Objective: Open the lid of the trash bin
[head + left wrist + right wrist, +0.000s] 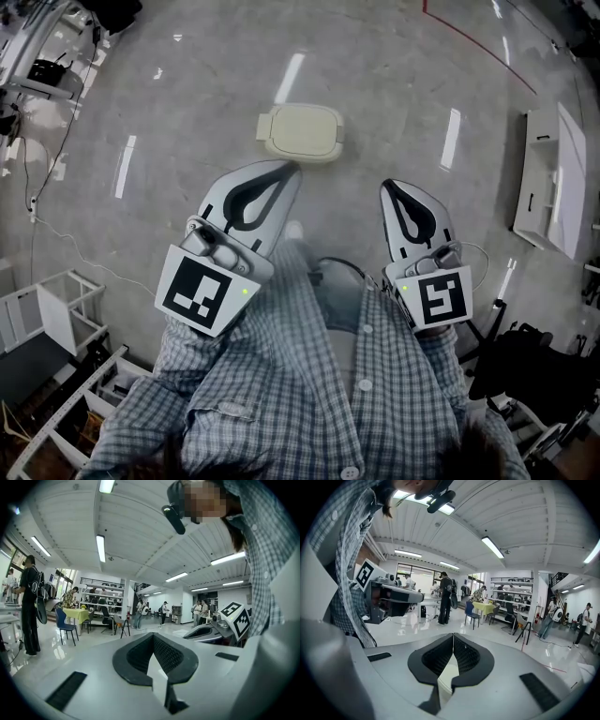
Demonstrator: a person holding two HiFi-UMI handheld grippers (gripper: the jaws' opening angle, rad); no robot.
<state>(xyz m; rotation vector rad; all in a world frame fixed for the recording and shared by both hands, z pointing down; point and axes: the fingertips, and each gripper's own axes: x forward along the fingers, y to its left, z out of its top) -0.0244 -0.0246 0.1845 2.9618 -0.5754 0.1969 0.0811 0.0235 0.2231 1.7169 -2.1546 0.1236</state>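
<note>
standing over a cream plastic trash bin [302,132] on a polished grey floor [187,94], a person in a blue-and-white checked shirt [281,375] holds a white two-jaw tool in each hand, both pointed forward. the bin's rounded-square lid [309,122] lies flat and shut on top. the bin stands ahead of the person, well clear of the white furniture at the edges of the head view.

the left gripper [289,171] has its black-padded jaws drawn together at the tips, with nothing between them. in the head view its nose lies just short of the bin's near edge, though how far above the bin it hangs cannot be told. the right gripper [394,186] is likewise closed and empty, and sits off to the bin's right, apart from it. neither tool touches the lid.

each tool carries a cube with black-and-white square markers at its rear, the left one [202,292] and the right one [441,298] close to the person's body.

both gripper views look out over the joined jaws into a bright hall — strip lights on a ribbed white ceiling, a table under a yellow cloth [79,614] with a blue chair [63,625] beside it, and a bystander in dark clothes [30,606] at the left edge. a thin red line [478,47] crosses the floor beyond the bin.
</note>
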